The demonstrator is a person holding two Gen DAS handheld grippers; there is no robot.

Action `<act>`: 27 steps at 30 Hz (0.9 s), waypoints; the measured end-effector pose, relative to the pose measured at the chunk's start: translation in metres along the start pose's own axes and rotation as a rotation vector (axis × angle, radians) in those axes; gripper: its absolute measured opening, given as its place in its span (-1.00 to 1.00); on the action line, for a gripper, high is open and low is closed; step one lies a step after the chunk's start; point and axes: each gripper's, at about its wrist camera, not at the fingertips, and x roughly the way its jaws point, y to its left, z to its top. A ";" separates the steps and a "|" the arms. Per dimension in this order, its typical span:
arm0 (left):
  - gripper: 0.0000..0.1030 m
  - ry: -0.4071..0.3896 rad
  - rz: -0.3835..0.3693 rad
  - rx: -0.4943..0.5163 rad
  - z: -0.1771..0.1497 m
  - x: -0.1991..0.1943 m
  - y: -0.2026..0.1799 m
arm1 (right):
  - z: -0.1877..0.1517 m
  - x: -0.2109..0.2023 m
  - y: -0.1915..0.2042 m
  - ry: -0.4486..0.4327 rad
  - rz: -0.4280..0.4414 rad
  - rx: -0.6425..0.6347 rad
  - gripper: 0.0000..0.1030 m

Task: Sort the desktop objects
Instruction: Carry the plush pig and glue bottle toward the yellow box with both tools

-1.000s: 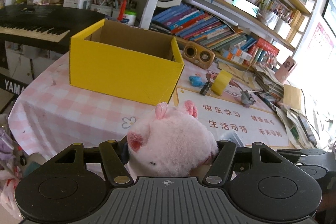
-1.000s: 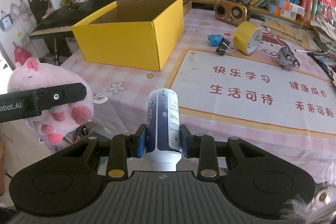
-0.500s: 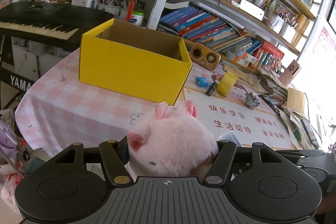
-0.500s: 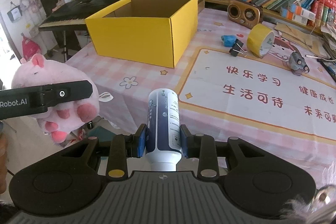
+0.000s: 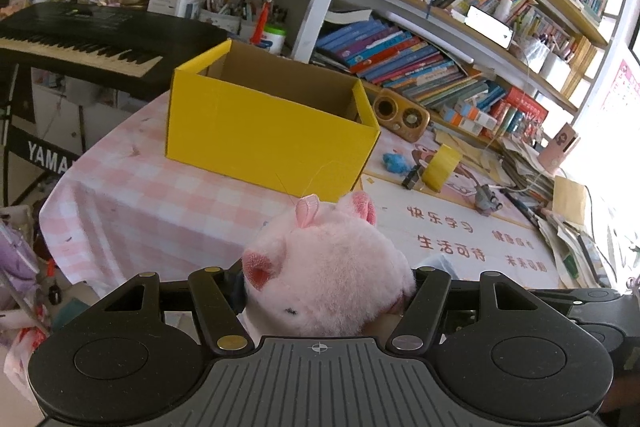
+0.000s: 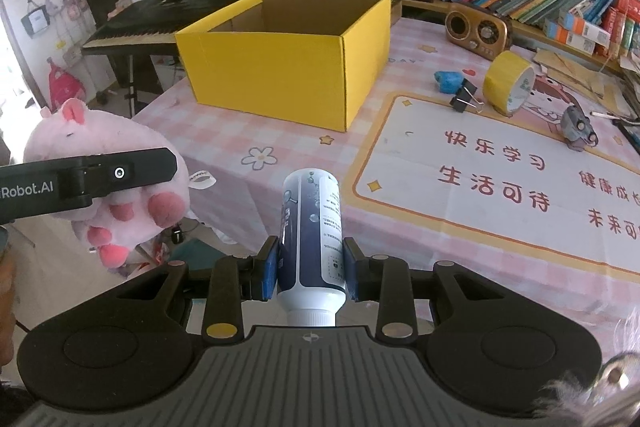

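Gripping a pink plush pig (image 5: pixel 328 271), the "Robot.AI" left gripper (image 5: pixel 326 287); right gripper (image 6: pixel 310 267) clamps a bottle (image 6: pixel 312 227).

Pink plush pig (image 5: pixel 328 267) and white-blue bottle (image 6: pixel 312 227) held off the table; yellow box (image 6: pixel 288 67) stands open.

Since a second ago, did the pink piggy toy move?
Yes. In the right wrist view the pig toy, clamped in the left gripper, has drifted left, farther from the yellow box; the cameras moved too, so the shift is only rough.

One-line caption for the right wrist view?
Right gripper holds a white-and-blue bottle before the yellow box; left gripper grips a pink plush pig.
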 end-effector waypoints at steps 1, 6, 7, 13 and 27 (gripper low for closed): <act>0.24 0.001 0.002 -0.002 0.000 0.000 0.001 | 0.000 0.001 0.001 0.002 0.002 -0.004 -0.42; 0.24 0.002 0.016 -0.018 -0.001 -0.001 0.006 | 0.004 0.005 0.005 0.012 0.015 -0.018 -0.42; 0.24 0.002 0.019 -0.020 -0.001 -0.001 0.007 | 0.004 0.006 0.006 0.014 0.018 -0.020 -0.42; 0.24 0.009 0.030 -0.027 0.000 0.003 0.010 | 0.008 0.013 0.008 0.025 0.032 -0.030 -0.42; 0.24 -0.013 0.071 -0.022 0.019 0.020 0.011 | 0.034 0.034 0.002 0.025 0.065 -0.063 -0.42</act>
